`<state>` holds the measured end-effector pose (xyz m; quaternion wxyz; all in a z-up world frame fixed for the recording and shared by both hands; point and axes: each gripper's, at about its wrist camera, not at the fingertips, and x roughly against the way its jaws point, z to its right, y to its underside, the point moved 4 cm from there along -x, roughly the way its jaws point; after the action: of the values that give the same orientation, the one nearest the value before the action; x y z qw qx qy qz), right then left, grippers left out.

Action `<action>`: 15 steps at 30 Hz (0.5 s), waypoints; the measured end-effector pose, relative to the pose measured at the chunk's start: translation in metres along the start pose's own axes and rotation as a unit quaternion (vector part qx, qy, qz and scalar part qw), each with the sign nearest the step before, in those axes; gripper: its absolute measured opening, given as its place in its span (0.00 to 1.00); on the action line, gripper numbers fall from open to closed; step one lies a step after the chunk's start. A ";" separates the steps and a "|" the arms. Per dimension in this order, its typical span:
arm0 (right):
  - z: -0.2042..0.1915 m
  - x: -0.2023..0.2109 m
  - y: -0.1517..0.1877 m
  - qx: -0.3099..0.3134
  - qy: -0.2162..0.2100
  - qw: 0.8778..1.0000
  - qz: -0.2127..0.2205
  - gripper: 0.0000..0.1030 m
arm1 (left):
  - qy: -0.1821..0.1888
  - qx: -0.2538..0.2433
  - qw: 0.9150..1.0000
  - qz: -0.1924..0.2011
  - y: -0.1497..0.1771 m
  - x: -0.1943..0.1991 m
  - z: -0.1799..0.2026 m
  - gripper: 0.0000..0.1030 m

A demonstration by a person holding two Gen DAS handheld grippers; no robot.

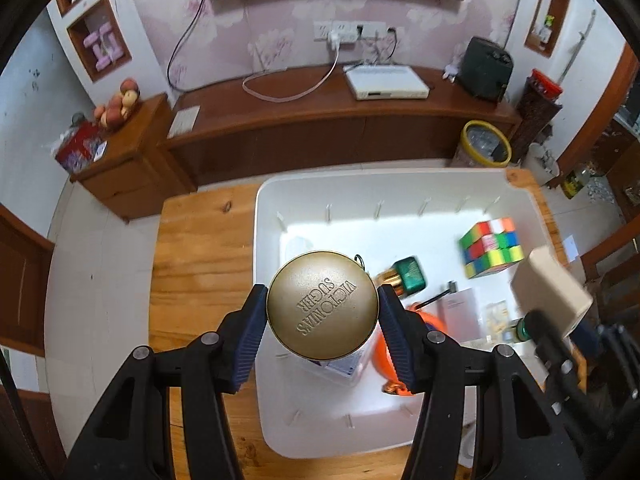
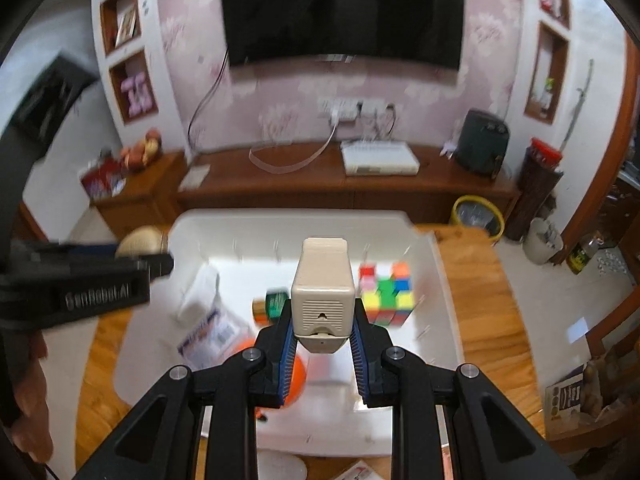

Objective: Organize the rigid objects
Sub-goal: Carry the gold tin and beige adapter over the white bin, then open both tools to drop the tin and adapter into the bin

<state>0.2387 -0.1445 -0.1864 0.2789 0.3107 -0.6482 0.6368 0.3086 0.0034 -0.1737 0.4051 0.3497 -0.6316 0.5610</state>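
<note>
My left gripper (image 1: 322, 293) is shut on a round gold tin (image 1: 322, 308) with embossed lettering, held above the left part of a white bin (image 1: 360, 184) on a wooden table (image 1: 200, 260). My right gripper (image 2: 322, 308) is shut on a beige plastic box (image 2: 323, 280), which hangs over the middle of the same bin (image 2: 280, 220). The beige box (image 1: 550, 292) shows blurred at the right of the left wrist view. In the right wrist view the gold tin (image 2: 142, 242) appears at the left.
In the bin lie a colour cube (image 1: 490, 248), a green and gold box (image 1: 408, 276), an orange object (image 1: 378, 354) and a printed packet (image 2: 208, 336). Behind the table stands a long wooden cabinet (image 1: 340, 120); a yellow waste bin (image 1: 484, 144) is on the floor.
</note>
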 end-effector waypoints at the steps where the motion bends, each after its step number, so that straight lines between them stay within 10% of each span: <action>1: -0.004 -0.006 0.005 0.005 -0.002 1.000 -0.011 0.24 | -0.003 0.000 1.000 -0.007 0.002 -0.006 0.000 0.57; 15: -0.023 -0.062 0.041 0.043 -0.005 0.992 -0.123 0.24 | -0.024 -0.017 0.998 -0.063 0.017 -0.052 0.002 0.57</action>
<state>0.2469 -0.1192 -0.2596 0.3377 0.4029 -0.5785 0.6237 0.3156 0.0033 -0.2275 0.4303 0.3953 -0.6271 0.5151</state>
